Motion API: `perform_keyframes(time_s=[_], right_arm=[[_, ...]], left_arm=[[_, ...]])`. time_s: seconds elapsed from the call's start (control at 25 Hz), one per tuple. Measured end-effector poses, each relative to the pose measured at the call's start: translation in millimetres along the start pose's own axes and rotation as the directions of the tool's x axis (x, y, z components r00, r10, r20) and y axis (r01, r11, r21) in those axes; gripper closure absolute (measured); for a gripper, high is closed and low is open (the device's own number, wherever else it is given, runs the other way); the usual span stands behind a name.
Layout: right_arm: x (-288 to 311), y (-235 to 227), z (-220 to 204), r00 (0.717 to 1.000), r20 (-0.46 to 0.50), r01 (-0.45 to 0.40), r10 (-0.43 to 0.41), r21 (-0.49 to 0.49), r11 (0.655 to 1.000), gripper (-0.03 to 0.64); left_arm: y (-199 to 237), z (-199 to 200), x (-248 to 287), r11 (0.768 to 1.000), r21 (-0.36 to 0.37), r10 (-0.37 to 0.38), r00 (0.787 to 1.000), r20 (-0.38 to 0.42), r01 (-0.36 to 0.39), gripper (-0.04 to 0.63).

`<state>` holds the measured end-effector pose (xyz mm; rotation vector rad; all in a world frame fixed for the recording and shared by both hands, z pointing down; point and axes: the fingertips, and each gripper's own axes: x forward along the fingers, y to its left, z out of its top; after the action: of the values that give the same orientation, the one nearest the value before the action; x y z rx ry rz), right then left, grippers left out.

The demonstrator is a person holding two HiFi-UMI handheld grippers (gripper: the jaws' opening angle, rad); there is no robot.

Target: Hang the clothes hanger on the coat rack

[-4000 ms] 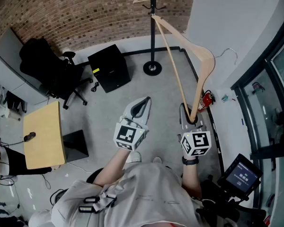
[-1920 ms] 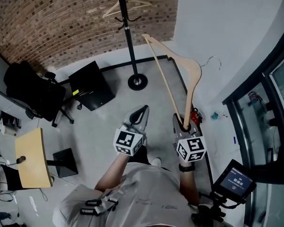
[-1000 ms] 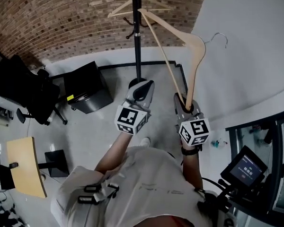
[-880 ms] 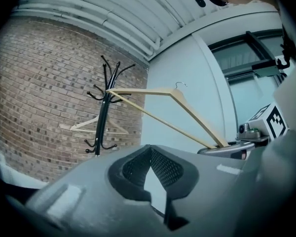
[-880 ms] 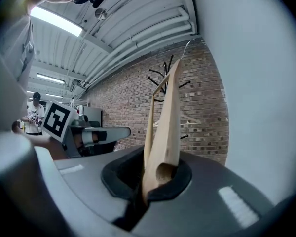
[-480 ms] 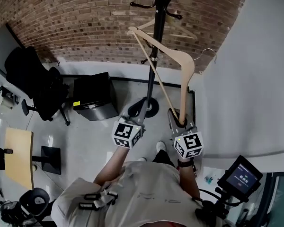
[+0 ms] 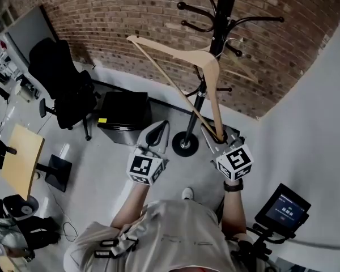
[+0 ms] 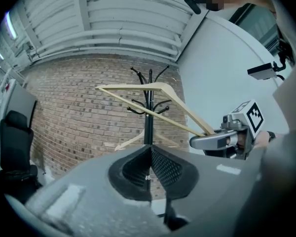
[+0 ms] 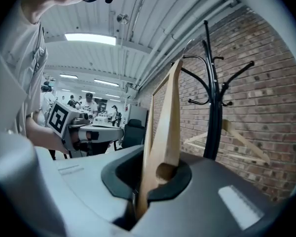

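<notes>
Raised, the right gripper is clamping a pale wooden clothes hanger near the black coat rack. The left gripper is hovering alongside; its jaws are meeting.

From my head, the coat rack stood at twelve o'clock, its base on the floor between my two claws, with the wall behind it. The clothes hanger rose from between the jaws of my right gripper at one o'clock and leaned across the rack's pole towards eleven, before a second hanger on the rack. My left gripper sat at eleven, a cabinet and chair at ten, a desk at nine, a screen at four.
</notes>
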<state>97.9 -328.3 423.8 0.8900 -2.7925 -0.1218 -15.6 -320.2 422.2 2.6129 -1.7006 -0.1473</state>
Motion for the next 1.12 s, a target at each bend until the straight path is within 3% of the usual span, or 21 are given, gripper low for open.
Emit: perform_keyframes(time_s=[0.16,0.28,0.6,0.88,1.12], right_arm=[[32.1,-7.7,23.4,0.994,-0.012,-0.113,0.112,-0.087,0.99,0.611],[58.8,-14.5,42.8,0.985,0.019,-0.168,0.171,-0.122,0.978,0.611],[96.3,-12.1,58.9,0.98,0.016,-0.196,0.198,-0.083,0.977,0.611],[108.1,-20.7,66.6,0.975,0.009,-0.218,0.22,-0.104,0.97,0.611],[111.7,-16.2,45.3,0.97,-0.018,-0.244,0.244,-0.033,0.969,0.611]], left_arm=[[20.3,-14.6,-5.6,0.996,-0.04,0.084,0.996,-0.04,-0.085,0.597],[30.3,-17.2,-10.3,0.99,-0.031,0.138,0.99,-0.035,-0.139,0.595],[62.8,-18.1,-47.2,0.964,-0.043,0.262,0.965,-0.025,-0.263,0.595],[60.4,-27.7,-42.1,0.963,-0.055,0.26,0.965,-0.044,-0.262,0.595],[57.6,-27.4,-42.4,0.968,-0.054,0.242,0.969,-0.044,-0.244,0.595]])
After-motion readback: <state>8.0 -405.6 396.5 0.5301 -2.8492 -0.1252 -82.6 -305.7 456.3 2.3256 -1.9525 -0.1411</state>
